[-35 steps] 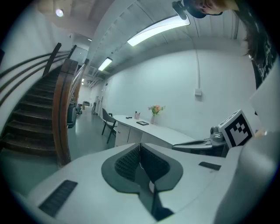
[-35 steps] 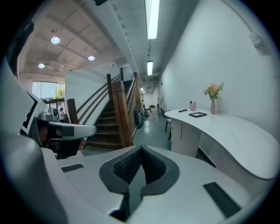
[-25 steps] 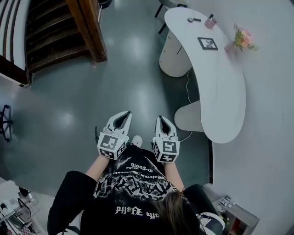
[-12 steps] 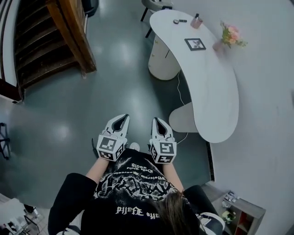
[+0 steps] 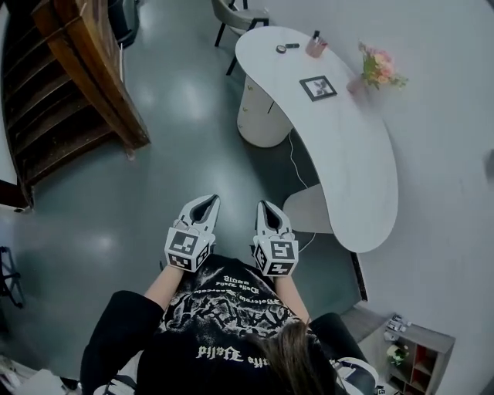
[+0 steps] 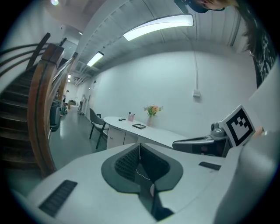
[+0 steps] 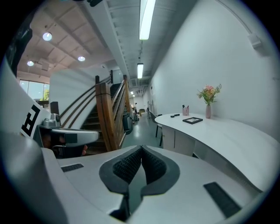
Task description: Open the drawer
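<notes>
Drawer not distinguishable from here; I judge it lies under the curved white desk, in its pedestal cabinet, well ahead. Chair beside it risks a snag. Left gripper and right gripper are both clenched and empty: arriving closed would miss the handle.

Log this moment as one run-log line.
stage: pre-contact | left tongs: shut, empty | right tongs: shut, empty | white desk: ahead-right, untouched | task: not begun
</notes>
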The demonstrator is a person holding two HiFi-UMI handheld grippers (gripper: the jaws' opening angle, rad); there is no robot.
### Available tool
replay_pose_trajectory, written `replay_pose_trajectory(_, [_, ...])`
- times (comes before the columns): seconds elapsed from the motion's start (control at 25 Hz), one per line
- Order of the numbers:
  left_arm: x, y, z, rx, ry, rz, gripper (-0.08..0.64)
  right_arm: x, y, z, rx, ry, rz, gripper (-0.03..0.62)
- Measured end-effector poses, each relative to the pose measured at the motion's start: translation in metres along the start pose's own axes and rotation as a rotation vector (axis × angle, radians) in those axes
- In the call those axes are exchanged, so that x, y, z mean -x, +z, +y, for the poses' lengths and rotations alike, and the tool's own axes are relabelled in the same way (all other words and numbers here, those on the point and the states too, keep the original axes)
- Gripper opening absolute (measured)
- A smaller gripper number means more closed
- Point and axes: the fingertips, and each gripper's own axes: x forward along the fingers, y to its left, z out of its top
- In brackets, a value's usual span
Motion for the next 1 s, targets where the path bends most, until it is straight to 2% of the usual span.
replay_pose_trajectory(0.24, [-0.026,0.027,0.054,-0.056,-0.071,0.012,0.023,-0.049,0.027,0.003,-0.07,-0.11,-0.024,0.026])
replay_pose_trajectory(0.56, [-0.048,0.044,0.103,-0.071,-0.14,0.027,0.023,-0.099,0.041,0.027,-0.118,-0.114,-0.016,0.026])
replay_pose_trajectory(1.0, [-0.06,0.052,0.155,-0.048,-0.116,0.03,0.023,-0.129,0.047,0.043,-0.117,-0.145,-0.003,0.026])
